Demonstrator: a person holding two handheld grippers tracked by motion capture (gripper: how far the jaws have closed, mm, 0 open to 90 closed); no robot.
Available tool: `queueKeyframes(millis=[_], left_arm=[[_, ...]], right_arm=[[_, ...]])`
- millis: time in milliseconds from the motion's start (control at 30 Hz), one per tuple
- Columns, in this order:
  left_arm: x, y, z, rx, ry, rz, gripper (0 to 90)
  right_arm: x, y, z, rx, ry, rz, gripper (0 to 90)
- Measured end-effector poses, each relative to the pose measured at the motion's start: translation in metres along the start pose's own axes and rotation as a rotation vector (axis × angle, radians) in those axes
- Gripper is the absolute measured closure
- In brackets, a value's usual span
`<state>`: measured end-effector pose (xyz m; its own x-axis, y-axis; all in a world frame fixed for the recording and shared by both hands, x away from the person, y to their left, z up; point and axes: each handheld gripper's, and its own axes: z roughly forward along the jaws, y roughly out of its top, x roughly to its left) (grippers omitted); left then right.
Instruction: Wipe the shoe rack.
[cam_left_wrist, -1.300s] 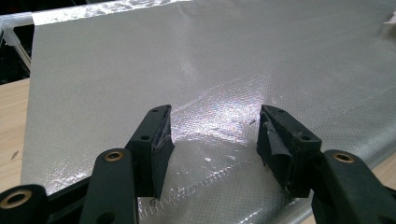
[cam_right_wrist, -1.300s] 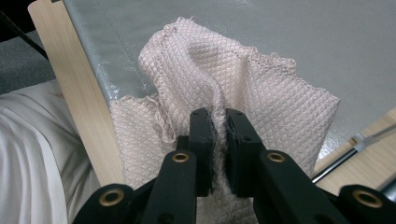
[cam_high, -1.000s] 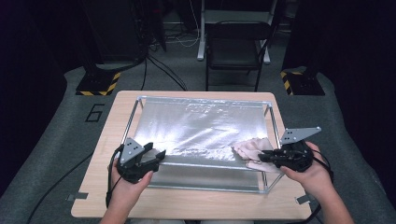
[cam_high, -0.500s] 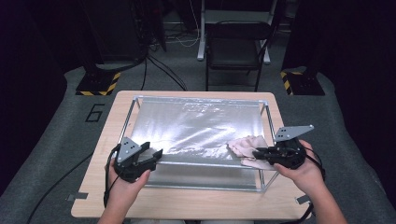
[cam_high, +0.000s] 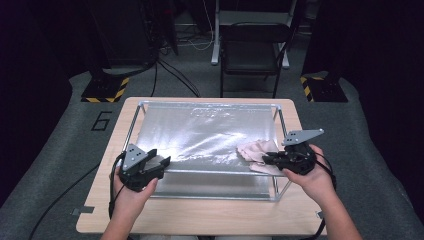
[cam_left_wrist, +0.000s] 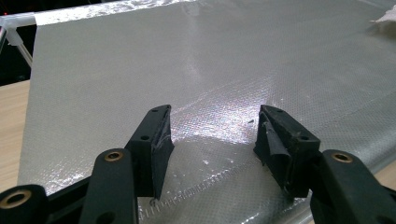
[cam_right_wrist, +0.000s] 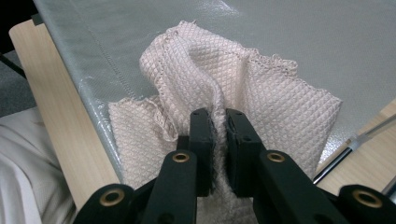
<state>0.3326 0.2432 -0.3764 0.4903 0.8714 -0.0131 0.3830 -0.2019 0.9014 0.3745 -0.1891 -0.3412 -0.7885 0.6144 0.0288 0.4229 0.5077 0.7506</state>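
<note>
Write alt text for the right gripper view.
The right gripper's two black jaws are shut on a raised fold of a pale pink, diamond-textured cloth. The cloth lies bunched on a shiny silver woven sheet near its edge, with the light wooden table alongside.

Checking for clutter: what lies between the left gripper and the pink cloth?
Only bare silver sheet lies between the left gripper and the pink cloth, seen in the high view.

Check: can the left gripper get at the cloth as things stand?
Probably yes. The left gripper is open over the bare silver sheet, with nothing between it and the cloth, which the right gripper pinches at the far side.
</note>
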Motion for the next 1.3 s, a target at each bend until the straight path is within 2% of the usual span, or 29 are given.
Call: queueKeyframes(millis=[100,200,233,300,400,533,733,767,800,900,933,1033,1233,1300], left_arm=[[0.003,0.000,0.000,0.003,0.000,-0.003,44.8],[0.003,0.000,0.000,0.000,0.001,-0.001,44.9],[0.003,0.000,0.000,-0.002,0.001,0.001,44.8],[0.003,0.000,0.000,-0.002,0.001,0.001,44.9],[0.003,0.000,0.000,-0.001,0.000,-0.002,44.9],[0.003,0.000,0.000,0.000,0.000,-0.004,44.9],[0.003,0.000,0.000,-0.001,-0.001,-0.007,45.0],[0.003,0.000,0.000,-0.001,-0.001,-0.007,44.9],[0.003,0.000,0.000,0.000,0.000,-0.006,45.0],[0.004,0.000,0.000,0.003,-0.002,-0.011,45.0],[0.004,0.000,0.000,0.005,-0.002,-0.009,45.0],[0.004,0.000,0.000,0.005,-0.003,-0.011,45.0],[0.005,0.000,-0.001,0.002,0.004,-0.013,45.0],[0.006,-0.001,-0.001,0.000,0.006,-0.011,45.0]], right_arm=[[0.001,0.002,0.003,-0.009,-0.011,-0.008,82.1],[0.001,0.004,0.003,0.005,-0.007,0.000,82.0],[0.000,0.004,0.003,0.003,-0.006,-0.014,82.0],[0.000,0.003,0.002,-0.011,-0.004,0.001,82.0],[-0.003,0.001,-0.004,0.013,-0.010,0.000,82.1],[-0.007,-0.005,-0.011,0.010,-0.028,0.010,82.1],[-0.010,-0.009,-0.017,0.015,-0.023,0.009,82.0],[-0.010,-0.009,-0.017,0.015,-0.023,0.009,82.0],[-0.009,-0.010,-0.015,-0.008,-0.031,0.015,82.0],[-0.009,-0.010,-0.015,0.001,-0.026,0.025,82.0],[-0.008,-0.009,-0.012,-0.018,-0.019,0.029,82.0],[-0.007,-0.008,-0.011,-0.009,-0.008,0.035,82.0],[-0.003,-0.005,-0.003,-0.041,-0.017,0.038,82.1],[-0.003,-0.004,-0.003,-0.035,-0.013,0.029,82.0]])
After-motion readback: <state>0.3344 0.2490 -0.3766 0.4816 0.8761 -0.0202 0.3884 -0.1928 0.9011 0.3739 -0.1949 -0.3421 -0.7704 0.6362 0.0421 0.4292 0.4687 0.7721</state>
